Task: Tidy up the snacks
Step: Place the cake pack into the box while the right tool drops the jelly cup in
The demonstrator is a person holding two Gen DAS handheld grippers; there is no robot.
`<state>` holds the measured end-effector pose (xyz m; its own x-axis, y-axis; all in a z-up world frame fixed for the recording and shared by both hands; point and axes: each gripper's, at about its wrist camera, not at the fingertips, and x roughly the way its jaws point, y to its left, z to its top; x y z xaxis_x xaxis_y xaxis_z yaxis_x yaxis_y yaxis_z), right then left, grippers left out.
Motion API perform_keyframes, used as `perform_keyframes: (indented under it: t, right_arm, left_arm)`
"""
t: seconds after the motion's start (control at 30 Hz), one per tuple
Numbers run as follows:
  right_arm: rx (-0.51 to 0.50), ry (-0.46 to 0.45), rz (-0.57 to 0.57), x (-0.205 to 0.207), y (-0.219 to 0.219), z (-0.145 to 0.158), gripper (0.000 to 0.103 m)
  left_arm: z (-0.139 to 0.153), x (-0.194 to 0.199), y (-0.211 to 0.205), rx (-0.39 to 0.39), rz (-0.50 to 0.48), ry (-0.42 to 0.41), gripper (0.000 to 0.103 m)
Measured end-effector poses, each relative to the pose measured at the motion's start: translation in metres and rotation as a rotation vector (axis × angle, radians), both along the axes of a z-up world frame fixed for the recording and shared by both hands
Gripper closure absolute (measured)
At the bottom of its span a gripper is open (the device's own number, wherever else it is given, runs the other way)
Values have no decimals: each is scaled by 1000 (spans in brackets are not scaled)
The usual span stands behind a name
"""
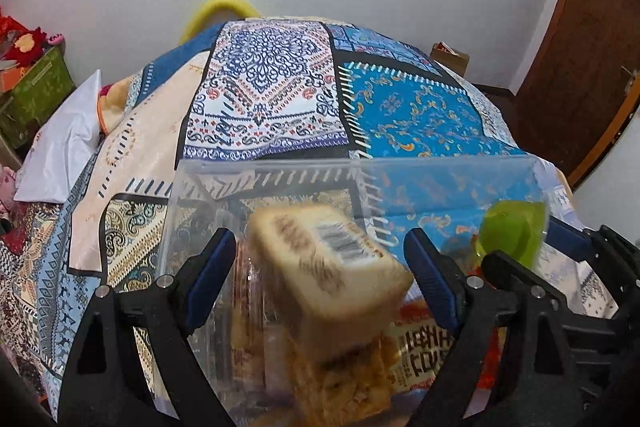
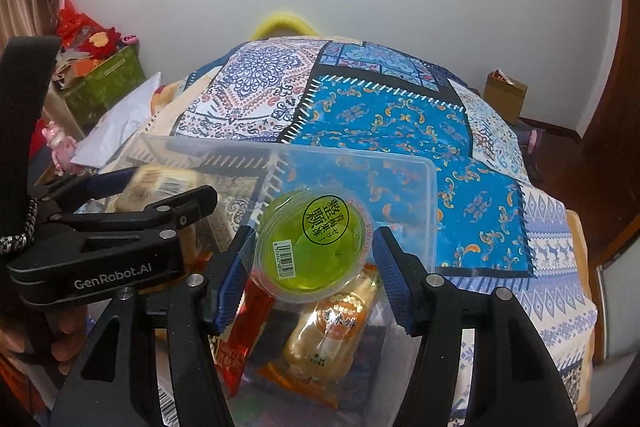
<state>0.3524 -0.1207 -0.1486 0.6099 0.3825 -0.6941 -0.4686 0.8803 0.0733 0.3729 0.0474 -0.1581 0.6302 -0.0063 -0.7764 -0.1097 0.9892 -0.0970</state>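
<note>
A clear plastic bin (image 1: 280, 171) (image 2: 432, 187) sits on the patterned bedspread and holds several wrapped snacks. My left gripper (image 1: 320, 263) hangs over the bin with its jaws wide apart; a beige wrapped cake (image 1: 328, 259), blurred, is between them without touching the pads. My right gripper (image 2: 316, 263) holds a green jelly cup (image 2: 316, 243) between its blue pads (image 2: 396, 283) over the bin. Below the cup lie an orange-labelled bun (image 2: 332, 331) and a red packet (image 2: 244, 327). The jelly cup (image 1: 512, 231) also shows in the left wrist view.
The quilt-covered bed (image 2: 400, 123) stretches behind the bin. A white pillow (image 1: 64, 147) and a green box (image 1: 36, 91) of toys lie at the left. A cardboard box (image 2: 505, 95) stands at the far right by a brown door (image 1: 580, 47).
</note>
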Motion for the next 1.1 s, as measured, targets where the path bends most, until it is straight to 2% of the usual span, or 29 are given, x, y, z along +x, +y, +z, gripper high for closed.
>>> perform_keyframes:
  t: [0.2, 0.43, 0.6, 0.83, 1.1]
  right_arm:
    - [39, -32, -5, -15, -7, 20, 34]
    - [41, -89, 1, -48, -13, 51, 33]
    - [46, -129, 2, -77, -18, 68, 27]
    - [51, -130, 9, -108, -24, 69, 24]
    - [49, -56, 17, -129, -25, 41, 24]
  left_arm:
    - [21, -23, 4, -32, 2, -37, 16]
    - [68, -71, -2, 41, -21, -133, 16]
    - [89, -107, -2, 56, -37, -172, 16]
    - [88, -152, 2, 49, -55, -157, 16]
    - [50, -190, 8, 56, -63, -68, 16]
